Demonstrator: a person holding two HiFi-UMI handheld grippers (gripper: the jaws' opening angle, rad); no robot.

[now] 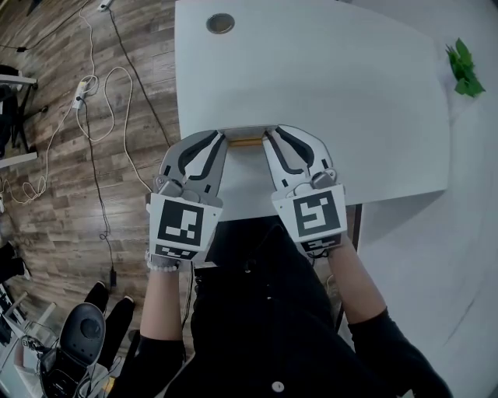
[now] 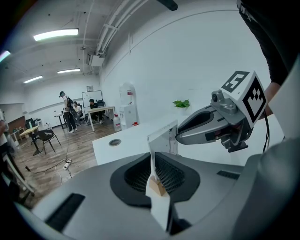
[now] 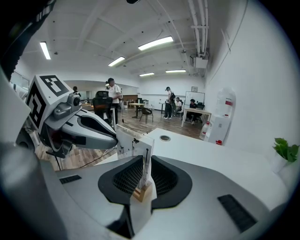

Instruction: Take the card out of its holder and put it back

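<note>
Left tongs [image 1: 222, 139] and right tongs [image 1: 269, 136] each clamped on one end of the holder [image 1: 247, 143], hiding both ends; card [image 3: 133, 144] stands upright in it, between them.

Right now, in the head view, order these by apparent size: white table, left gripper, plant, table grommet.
1. White table
2. left gripper, shut on the card holder; nearness to the camera enlarges it
3. plant
4. grommet, smallest

Our sleeves [image 1: 387, 347] are black; left gripper [image 1: 221, 140] and right gripper [image 1: 270, 135] are grey, black-lined, with black-and-white marker cubes [image 1: 185, 225] at their rear.
</note>
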